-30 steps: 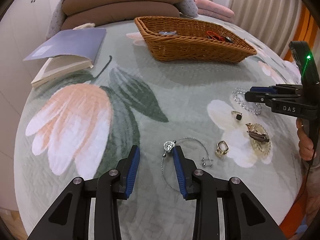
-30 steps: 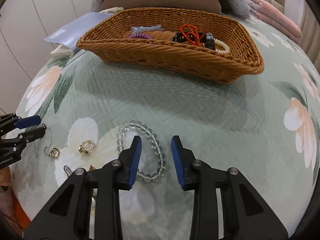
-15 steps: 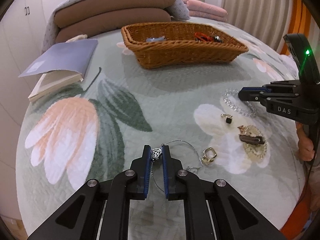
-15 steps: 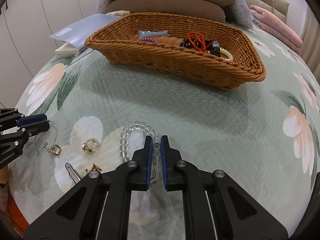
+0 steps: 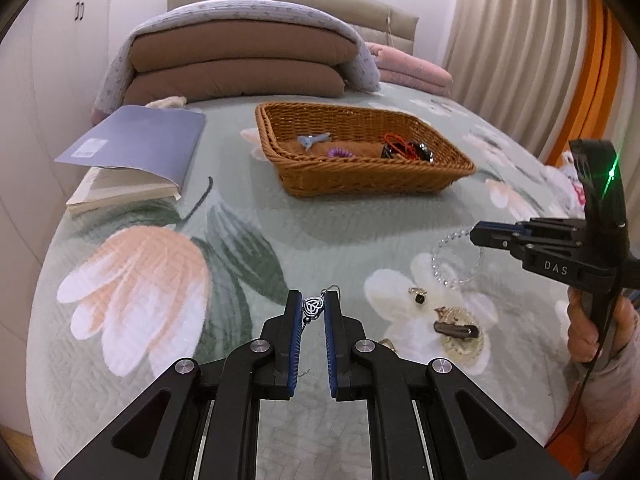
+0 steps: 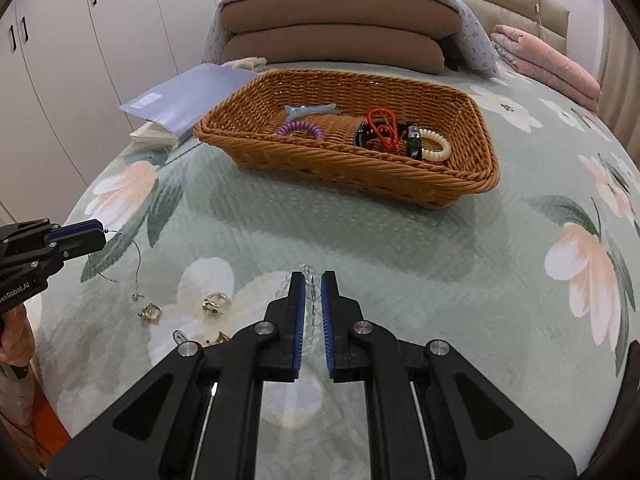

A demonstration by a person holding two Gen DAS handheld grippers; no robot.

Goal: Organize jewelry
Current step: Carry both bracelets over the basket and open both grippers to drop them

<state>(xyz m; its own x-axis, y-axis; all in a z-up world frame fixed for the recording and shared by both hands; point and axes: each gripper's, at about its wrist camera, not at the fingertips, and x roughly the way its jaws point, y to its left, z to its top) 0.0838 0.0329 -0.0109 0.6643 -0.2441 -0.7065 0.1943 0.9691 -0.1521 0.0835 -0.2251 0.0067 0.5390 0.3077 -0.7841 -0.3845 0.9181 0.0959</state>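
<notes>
1. Bed (image 5: pixel 280 240): quilted pale-green cover with a stitched texture, printed with large peach and white flowers and dark leaves; it carried everything below. Brown cushions (image 6: pixel 336 32) were stacked at the head edge.
2. Book (image 5: pixel 132 152): flat, with a matte grey-blue cover and cream page block, near the bed's left edge in the left wrist view.
3. Basket (image 6: pixel 360 184): rectangular, woven brown wicker with a braided rim, toward the head edge at mid-width. Inside lay a purple coil hair tie (image 6: pixel 300 129), a pale blue clip (image 6: pixel 310 110), a red cord (image 6: pixel 384 128) and a cream bead band (image 6: pixel 434 146).
4. Left gripper (image 5: pixel 313 308): black arms with ribbed blue pads, clenched on the round openwork silver pendant of the wire necklace (image 6: pixel 136 256). The thin wire loop hung from the tips, its clasp end reaching down to the cover.
5. Right gripper (image 6: pixel 313 292): same build, clamped on the clear bead bracelet (image 5: pixel 456 258). The bracelet's glassy round beads hung as a loop below the tips, above the white flower near the foot edge.
6. Loose on the white flower: a gold filigree disc with a dark clip (image 5: pixel 458 330), a gold ring with a black square stone (image 5: pixel 418 296), and two gold square-link earrings (image 6: pixel 216 302) (image 6: pixel 151 312).
</notes>
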